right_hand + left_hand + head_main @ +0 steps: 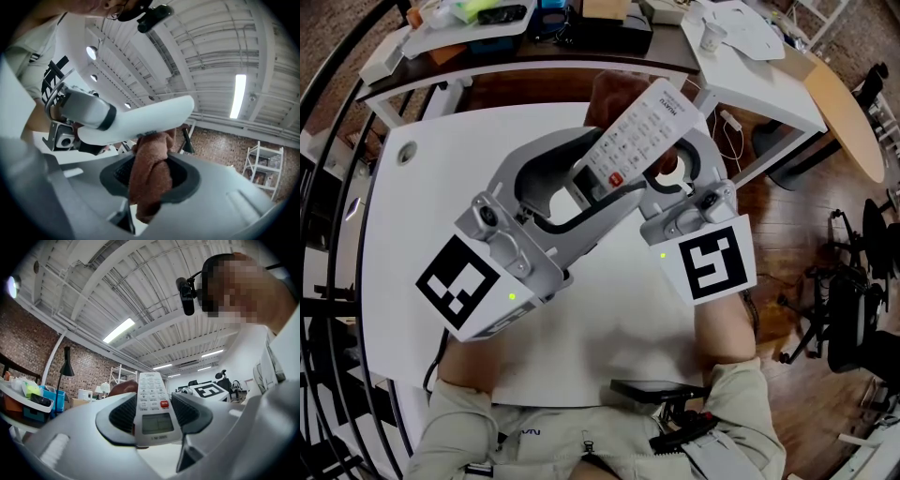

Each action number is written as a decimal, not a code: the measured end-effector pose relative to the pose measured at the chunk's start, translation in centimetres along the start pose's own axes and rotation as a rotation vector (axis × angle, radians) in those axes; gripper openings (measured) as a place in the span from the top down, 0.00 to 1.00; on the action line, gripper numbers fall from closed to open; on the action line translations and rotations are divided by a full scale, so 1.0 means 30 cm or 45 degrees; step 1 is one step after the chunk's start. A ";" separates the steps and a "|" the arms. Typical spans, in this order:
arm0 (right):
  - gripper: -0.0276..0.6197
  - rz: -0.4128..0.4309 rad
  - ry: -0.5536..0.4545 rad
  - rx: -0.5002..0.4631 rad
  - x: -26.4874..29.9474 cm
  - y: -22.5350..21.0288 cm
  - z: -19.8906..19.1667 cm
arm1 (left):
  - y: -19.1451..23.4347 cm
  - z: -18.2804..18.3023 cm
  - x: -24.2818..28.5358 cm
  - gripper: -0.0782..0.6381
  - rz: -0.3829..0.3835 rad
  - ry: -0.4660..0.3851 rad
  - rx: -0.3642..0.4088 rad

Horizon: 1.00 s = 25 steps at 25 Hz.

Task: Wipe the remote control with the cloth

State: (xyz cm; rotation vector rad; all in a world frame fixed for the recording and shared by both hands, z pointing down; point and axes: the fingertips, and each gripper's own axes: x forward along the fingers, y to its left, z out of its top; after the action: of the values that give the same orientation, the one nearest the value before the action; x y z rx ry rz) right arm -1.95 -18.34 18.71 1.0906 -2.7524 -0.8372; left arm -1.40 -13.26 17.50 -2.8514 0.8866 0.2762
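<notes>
Remote raised in my left jaws, cloth in my right, the two meeting above the white surface.

My left gripper (598, 187) has its jaws clenched across the display end of the remote control (642, 127), button face toward me, far end free; my right gripper (150, 178) is clenched on a bunched brown cloth (147, 159) whose top appears to touch the remote's back; I judge the wipe goes best as long strokes along the body, pressed lightly so the remote does not twist in my hold, then a turn to reach the button face; around me, a brick wall (28, 343) and a wooden floor (825, 187); the surface (441, 159) lies below both jaws; a second table (750, 66) beyond it carries small clutter.
</notes>
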 end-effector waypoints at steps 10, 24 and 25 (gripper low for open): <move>0.78 0.156 0.126 -0.128 -0.002 0.119 -0.055 | -0.003 0.006 -0.001 0.55 0.011 -0.013 -0.004; 0.78 0.201 0.144 -0.270 -0.028 0.148 -0.065 | -0.001 0.014 -0.010 0.55 0.060 -0.024 0.007; 0.78 0.172 0.146 -0.260 -0.032 0.123 -0.063 | -0.001 0.014 -0.010 0.55 0.062 -0.023 0.008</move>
State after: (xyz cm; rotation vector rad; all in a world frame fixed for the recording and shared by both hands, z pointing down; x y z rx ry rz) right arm -3.02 -16.38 22.32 0.8765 -2.5464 -0.9781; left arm -1.69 -12.99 17.16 -2.8198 0.9525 0.3039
